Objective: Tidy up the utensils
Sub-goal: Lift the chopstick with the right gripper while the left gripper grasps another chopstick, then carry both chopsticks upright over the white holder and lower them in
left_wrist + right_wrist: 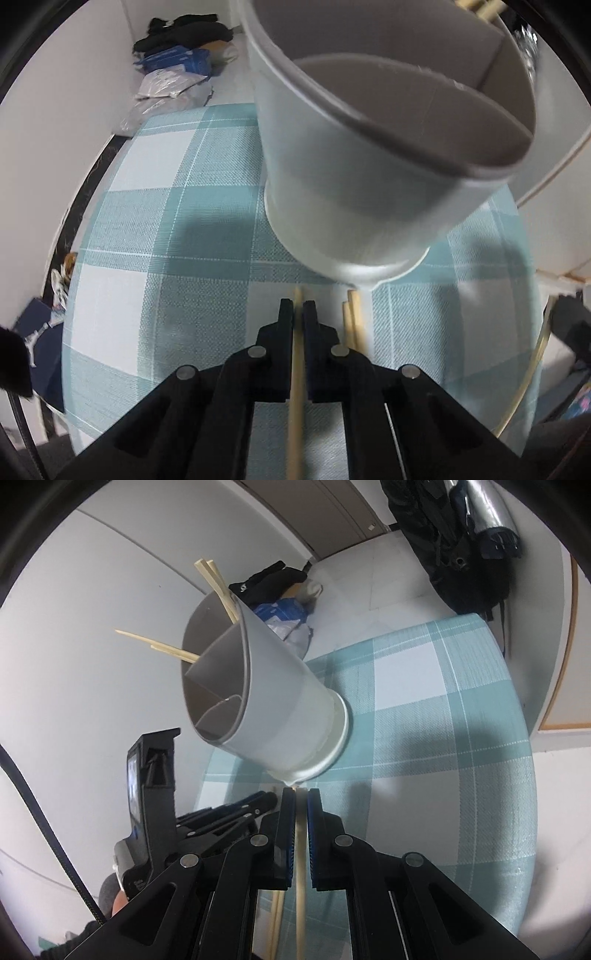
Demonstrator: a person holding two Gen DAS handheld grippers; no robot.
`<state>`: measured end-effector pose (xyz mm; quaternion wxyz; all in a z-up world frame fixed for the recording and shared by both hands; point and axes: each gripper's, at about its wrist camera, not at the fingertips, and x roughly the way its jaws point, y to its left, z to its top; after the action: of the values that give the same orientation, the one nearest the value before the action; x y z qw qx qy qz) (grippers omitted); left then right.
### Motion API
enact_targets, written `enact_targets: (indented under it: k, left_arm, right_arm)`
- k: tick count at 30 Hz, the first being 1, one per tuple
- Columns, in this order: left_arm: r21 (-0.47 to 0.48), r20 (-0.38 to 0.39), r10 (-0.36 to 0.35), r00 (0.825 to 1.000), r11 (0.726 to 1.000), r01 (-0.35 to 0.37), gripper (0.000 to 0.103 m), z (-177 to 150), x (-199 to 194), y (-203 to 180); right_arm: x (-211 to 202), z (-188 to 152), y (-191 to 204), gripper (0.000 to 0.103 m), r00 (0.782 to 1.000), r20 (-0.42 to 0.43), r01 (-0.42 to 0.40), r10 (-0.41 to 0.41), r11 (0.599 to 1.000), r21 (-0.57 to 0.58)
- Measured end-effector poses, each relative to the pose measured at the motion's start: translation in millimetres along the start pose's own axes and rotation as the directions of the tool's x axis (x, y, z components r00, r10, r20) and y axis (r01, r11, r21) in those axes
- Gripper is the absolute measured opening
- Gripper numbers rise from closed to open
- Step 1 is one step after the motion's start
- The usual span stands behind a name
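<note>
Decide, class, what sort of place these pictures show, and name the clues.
Probably a lived-in room at home, not a workshop: a checked tablecloth, a divided utensil holder with chopsticks, and clothes and bags heaped against the wall.

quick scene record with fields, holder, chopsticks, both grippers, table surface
holder: grey divided utensil holder on the cloth, looks tilted in both wrist views
in holder: several chopsticks sticking out of the top
left gripper: shut on a single chopstick lying on the cloth
right gripper: shut on another chopstick
loose: more chopsticks on the cloth beside the left fingers
surface: teal and white checked tablecloth
</note>
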<state>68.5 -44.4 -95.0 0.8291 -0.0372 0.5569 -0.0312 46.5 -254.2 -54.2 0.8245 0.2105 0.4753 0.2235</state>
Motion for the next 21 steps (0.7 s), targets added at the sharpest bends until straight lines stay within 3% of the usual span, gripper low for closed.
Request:
enact_targets:
  k: [4,7,11,16,21]
  left_arm:
    - [-0.041,0.092,-0.023,0.995,0.999,0.027,0.002,-4.7,-20.1,10.5]
    - [-0.054,0.184,-0.058,0.981,0.996,0.069,0.002,-10.8,-48.6,18.1]
    - [-0.049,0.314,-0.105,0.943,0.991,0.126,0.002,-24.5,-91.4,28.3]
    - [0.008,0.412,-0.169,0.895,0.983,0.182,0.002,-32.0,-123.2,26.3]
    - [0.054,0.444,-0.185,0.877,0.982,0.18,0.002,-27.1,-133.2,21.2]
  right_arm:
    - [-6.9,3.8,4.9,0.005,0.999,0.039,0.014,-0.012,0.999,-0.034]
    - [-15.1,4.6,8.6,0.005,0.997,0.08,0.026,-0.022,0.998,-0.05]
    - [-27.2,1.3,20.8,0.005,0.989,0.146,0.038,-0.025,0.996,-0.086]
    - [-42.3,-8.3,46.7,0.005,0.972,0.232,0.071,-0.028,0.981,-0.178]
    - [-49.0,-20.0,68.3,0.005,0.956,0.289,0.134,-0.053,0.954,-0.269]
